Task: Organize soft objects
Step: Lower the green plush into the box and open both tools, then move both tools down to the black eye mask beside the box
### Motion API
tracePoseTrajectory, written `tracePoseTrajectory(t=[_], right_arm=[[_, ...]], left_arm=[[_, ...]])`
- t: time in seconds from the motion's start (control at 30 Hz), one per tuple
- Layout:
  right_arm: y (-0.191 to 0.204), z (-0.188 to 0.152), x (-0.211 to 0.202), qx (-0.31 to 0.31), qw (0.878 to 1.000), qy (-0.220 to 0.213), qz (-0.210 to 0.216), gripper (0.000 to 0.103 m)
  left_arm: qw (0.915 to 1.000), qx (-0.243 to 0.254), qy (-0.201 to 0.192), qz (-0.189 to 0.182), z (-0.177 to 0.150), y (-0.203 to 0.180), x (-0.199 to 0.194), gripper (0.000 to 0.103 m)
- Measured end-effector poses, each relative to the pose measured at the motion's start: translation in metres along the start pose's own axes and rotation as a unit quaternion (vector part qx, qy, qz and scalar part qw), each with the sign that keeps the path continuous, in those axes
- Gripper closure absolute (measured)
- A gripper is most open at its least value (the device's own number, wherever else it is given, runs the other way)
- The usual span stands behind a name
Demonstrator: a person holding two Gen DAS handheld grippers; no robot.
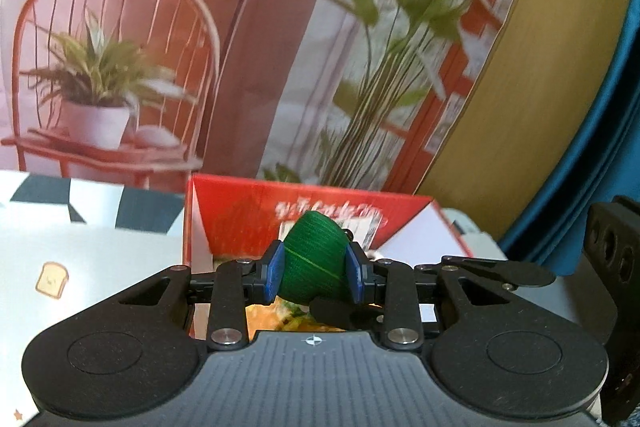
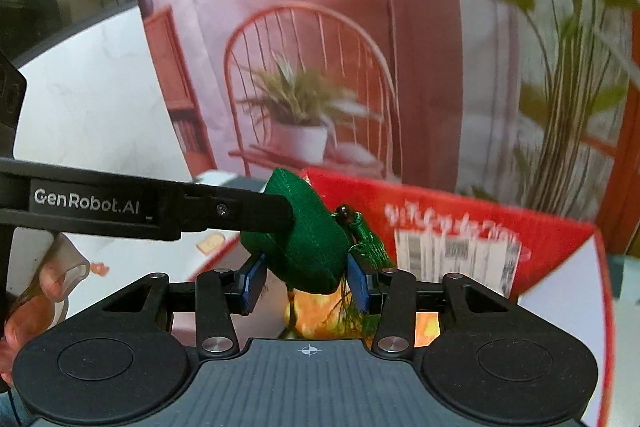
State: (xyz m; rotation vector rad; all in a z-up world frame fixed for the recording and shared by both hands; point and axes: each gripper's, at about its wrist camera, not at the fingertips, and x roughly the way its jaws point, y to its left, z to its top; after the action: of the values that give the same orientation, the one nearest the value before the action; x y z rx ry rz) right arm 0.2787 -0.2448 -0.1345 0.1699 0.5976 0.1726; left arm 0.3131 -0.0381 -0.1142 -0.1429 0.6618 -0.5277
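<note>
Left wrist view: the left gripper [image 1: 314, 277] has its jaws partly closed on a dark green woven fabric pouch [image 1: 314, 253], its blue pads [image 1: 275, 275] pressing both sides. Right wrist view: the right gripper [image 2: 306, 281] clamps the same pouch [image 2: 304, 247] between partly closed jaws; a brown bead [image 2: 343, 214] and green tassel [image 2: 366, 247] hang at its right side. The pouch is held above an open red cardboard box [image 2: 560, 239] standing on the white table [image 1: 80, 259], near the table's far edge.
</note>
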Motion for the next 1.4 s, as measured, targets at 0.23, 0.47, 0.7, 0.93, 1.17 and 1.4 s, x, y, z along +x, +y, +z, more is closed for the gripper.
tracePoseTrajectory(t=[0.23, 0.47, 0.7, 0.93, 1.17, 1.4], right_arm=[[-0.007, -0.013, 0.006, 0.017, 0.999, 0.011, -0.026, 0.062], [-0.015, -0.023, -0.018, 0.026, 0.999, -0.002, -0.043, 0.062], [-0.009, -0.045, -0.064, 0.03, 0.998, -0.027, -0.046, 0.062], [0.005, -0.069, -0.107, 0.02, 0.998, -0.041, -0.041, 0.062], [0.023, -0.111, -0.118, -0.004, 0.999, -0.007, -0.041, 0.062], [0.022, -0.159, -0.121, 0.008, 0.998, 0.037, -0.059, 0.062]], left_arm=[[0.9996, 0.016, 0.01, 0.02, -0.003, 0.003, 0.006, 0.068], [0.999, 0.03, 0.004, 0.032, -0.01, -0.002, -0.021, 0.067], [0.9992, 0.009, 0.021, 0.033, -0.046, -0.003, -0.059, 0.067], [0.9982, -0.021, 0.052, 0.024, -0.09, -0.001, -0.088, 0.067], [0.994, -0.05, 0.094, 0.025, -0.134, -0.005, -0.087, 0.067], [0.9885, -0.079, 0.126, 0.026, -0.166, -0.005, -0.086, 0.067]])
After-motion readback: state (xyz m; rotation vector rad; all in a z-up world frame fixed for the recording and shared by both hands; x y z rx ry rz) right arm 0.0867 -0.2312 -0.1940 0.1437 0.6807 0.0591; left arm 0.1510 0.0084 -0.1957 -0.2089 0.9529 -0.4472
